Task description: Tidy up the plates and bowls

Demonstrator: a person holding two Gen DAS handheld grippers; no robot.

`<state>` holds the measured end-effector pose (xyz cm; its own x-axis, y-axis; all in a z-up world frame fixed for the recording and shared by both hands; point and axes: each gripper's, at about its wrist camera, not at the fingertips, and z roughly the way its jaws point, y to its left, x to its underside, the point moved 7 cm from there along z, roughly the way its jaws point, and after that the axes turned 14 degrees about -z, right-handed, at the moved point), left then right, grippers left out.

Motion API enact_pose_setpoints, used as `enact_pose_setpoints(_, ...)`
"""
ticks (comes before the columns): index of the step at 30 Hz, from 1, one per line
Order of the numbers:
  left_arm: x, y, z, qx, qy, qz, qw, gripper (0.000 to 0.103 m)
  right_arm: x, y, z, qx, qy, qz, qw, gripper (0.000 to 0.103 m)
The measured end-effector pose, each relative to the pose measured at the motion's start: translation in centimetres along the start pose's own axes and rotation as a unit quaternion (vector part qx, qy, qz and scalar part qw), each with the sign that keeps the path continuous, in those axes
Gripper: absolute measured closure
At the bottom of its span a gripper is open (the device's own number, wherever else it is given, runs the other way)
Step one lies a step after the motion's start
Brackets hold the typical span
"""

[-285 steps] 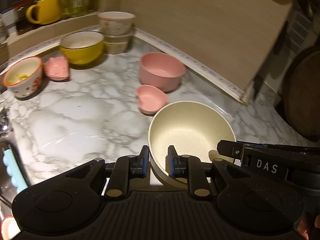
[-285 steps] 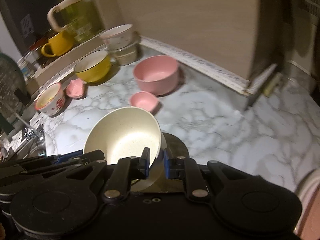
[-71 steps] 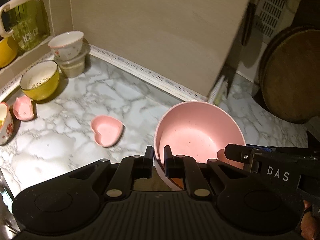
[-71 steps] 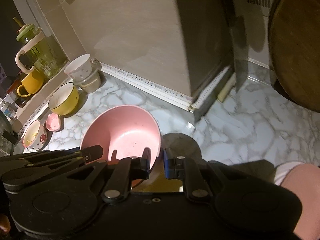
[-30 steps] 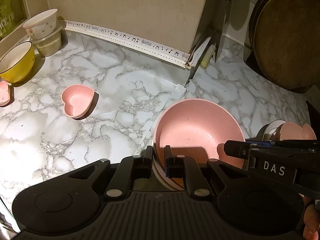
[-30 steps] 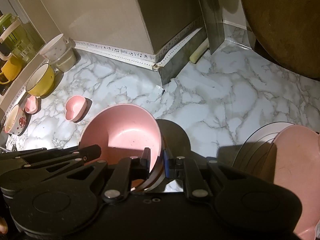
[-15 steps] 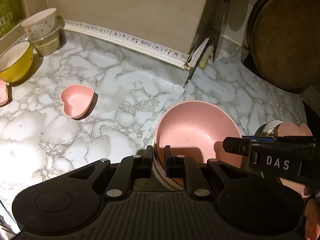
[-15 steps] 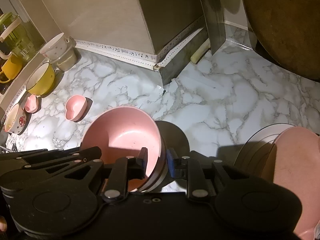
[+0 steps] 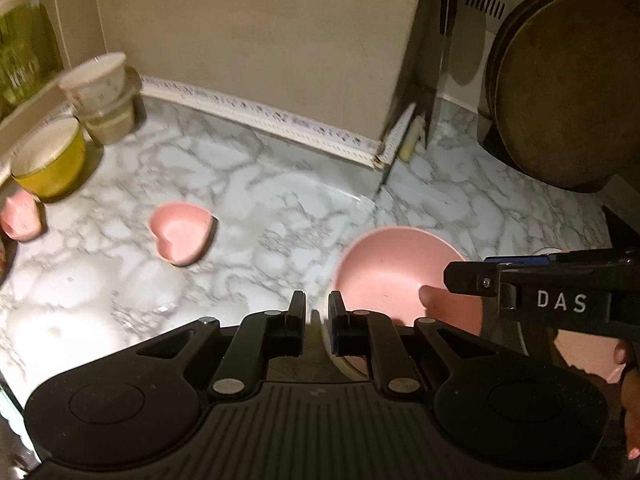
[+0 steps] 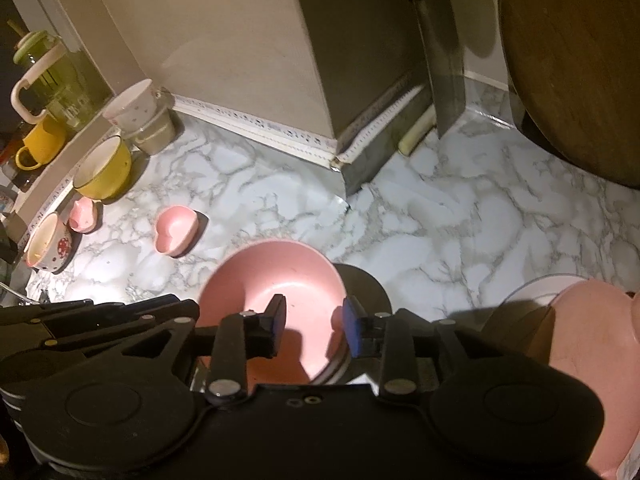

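Note:
A large pink bowl [image 9: 392, 268] sits nested in a cream bowl on the marble counter; it also shows in the right wrist view [image 10: 276, 280]. My left gripper [image 9: 316, 316] sits at its left rim with the jaws nearly together and nothing between them. My right gripper [image 10: 314, 322] is open, its fingers straddling the bowl's right rim without touching. A small pink heart dish [image 9: 182, 232] lies to the left. A yellow bowl [image 9: 50, 160] and stacked pale bowls [image 9: 104, 100] stand at the back left.
A stack of plates with a pink dish on top [image 10: 580, 332] stands at the right. Round wooden boards [image 9: 564, 92] lean at the back right. A beige cabinet corner [image 10: 320, 80] juts onto the counter. A patterned bowl [image 10: 48, 244] and another small pink dish [image 10: 84, 212] sit far left.
Both grippers held the pink bowl's rim and set it down in the cream bowl. The right gripper has opened wide and the left has slipped off the rim to the left.

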<state>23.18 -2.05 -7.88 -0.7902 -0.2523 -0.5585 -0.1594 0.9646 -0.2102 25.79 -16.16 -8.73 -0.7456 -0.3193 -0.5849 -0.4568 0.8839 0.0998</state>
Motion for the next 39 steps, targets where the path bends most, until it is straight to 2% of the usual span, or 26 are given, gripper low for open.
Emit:
enact_pose_setpoints(9,-1.9,3.0,-2.0,-0.005,-0.030,-0.027,0.9992,0.091,-2.1,2.1,-0.4,-0.014,-0.019,-0.022,0.999,0.059)
enact_pose_setpoints(14,-3.1,4.8,-2.8,-0.013,-0.045,-0.042,0.9980,0.090,-3.6,3.5,-0.6,-0.021,-0.034,-0.034,0.999,0.046)
enact_pose_setpoints(18,-3.8,6.3,-3.2,-0.021,-0.053,-0.058,0.9967,0.090,-4.7,4.7,-0.6,-0.029,-0.043,-0.047,0.998,0.041)
enact_pose_setpoints(20,-4.1,7.1,-3.1,-0.026,-0.054,-0.066,0.9960,0.085,-5.3,5.2,-0.4,-0.033,-0.047,-0.052,0.997,0.039)
enact_pose_setpoints(23,-4.4,8.3,-2.9,-0.037,-0.060,-0.079,0.9944,0.059,-6.0,5.9,0.1,-0.037,-0.048,-0.059,0.996,0.034)
enact_pose_setpoints(24,-4.5,8.6,-2.9,-0.041,-0.064,-0.083,0.9937,0.043,-6.3,6.1,0.3,-0.039,-0.049,-0.060,0.996,0.033)
enact_pose_setpoints(25,-4.6,9.1,-2.8,-0.048,-0.070,-0.088,0.9925,0.034,-6.5,6.2,0.5,-0.041,-0.049,-0.061,0.996,0.032)
enact_pose_setpoints(27,-4.9,9.6,-2.6,-0.057,-0.074,-0.095,0.9911,0.032,-7.0,6.5,1.1,-0.044,-0.046,-0.061,0.996,0.029)
enact_pose_setpoints(33,-5.5,11.6,-0.8,-0.074,-0.067,-0.132,0.9862,0.027,-8.1,7.5,3.4,-0.065,-0.026,-0.053,0.996,0.010)
enact_pose_setpoints(39,-5.8,13.5,1.7,-0.086,-0.051,-0.164,0.9814,0.027,-8.8,8.4,6.3,-0.068,-0.003,-0.046,0.997,0.009)
